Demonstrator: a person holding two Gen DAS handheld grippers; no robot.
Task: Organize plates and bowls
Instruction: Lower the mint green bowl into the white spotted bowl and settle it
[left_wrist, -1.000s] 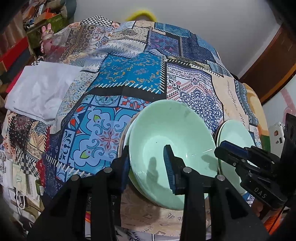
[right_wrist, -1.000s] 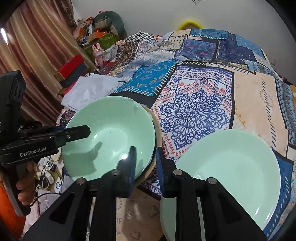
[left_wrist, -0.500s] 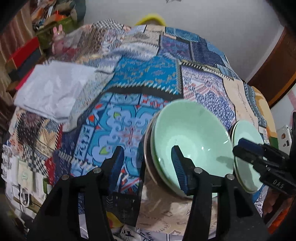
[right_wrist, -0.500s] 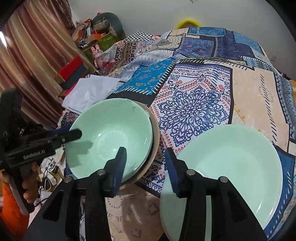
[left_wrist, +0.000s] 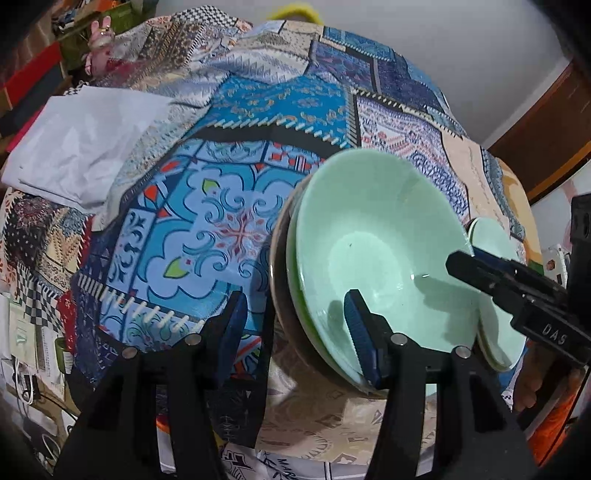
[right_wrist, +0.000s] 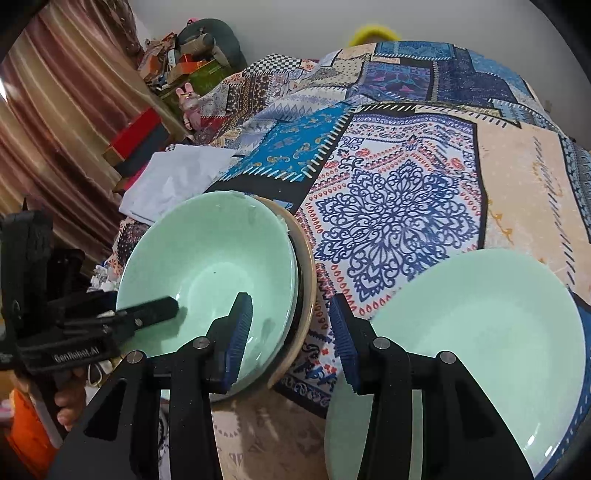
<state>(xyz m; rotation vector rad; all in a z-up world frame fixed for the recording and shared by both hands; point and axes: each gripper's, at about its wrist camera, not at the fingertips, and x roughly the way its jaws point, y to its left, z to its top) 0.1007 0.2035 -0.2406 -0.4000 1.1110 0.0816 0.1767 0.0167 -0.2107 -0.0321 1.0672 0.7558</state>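
1. A stack of bowls (left_wrist: 373, 258) is sitting on a bed with a patchwork cover (left_wrist: 221, 229), near its front edge.
2. The top bowl is pale green and empty. Under it a greener rim and a tan rim are showing.
3. The left claw (left_wrist: 295, 328) is standing apart. Its jaws have just been opening.
4. The near rim of the bowls is sitting between the two left fingers. One blue pad (left_wrist: 360, 332) is hanging inside the top bowl. The other pad (left_wrist: 232, 325) is outside, over the cover, not touching the stack. I cannot tell if the inner pad is touching the bowl.
5. The right claw (right_wrist: 290, 332) is standing apart too. Its jaws have just opened.
6. Its left pad (right_wrist: 238, 332) is hanging over the inside of the top bowl (right_wrist: 207, 280). Its right pad (right_wrist: 341, 339) is at the near edge of a pale green plate (right_wrist: 480, 332). The cover is showing in the gap between the pads.
7. The plate is lying flat on the cover, just to the right of the bowls and apart from them.
8. In the right view, the left tool is reaching into the bowl from the left side, and a hand (right_wrist: 70, 398) is holding its handle.
9. A white cloth (left_wrist: 85, 147) is lying on the far left part of the bed, well apart from the dishes.
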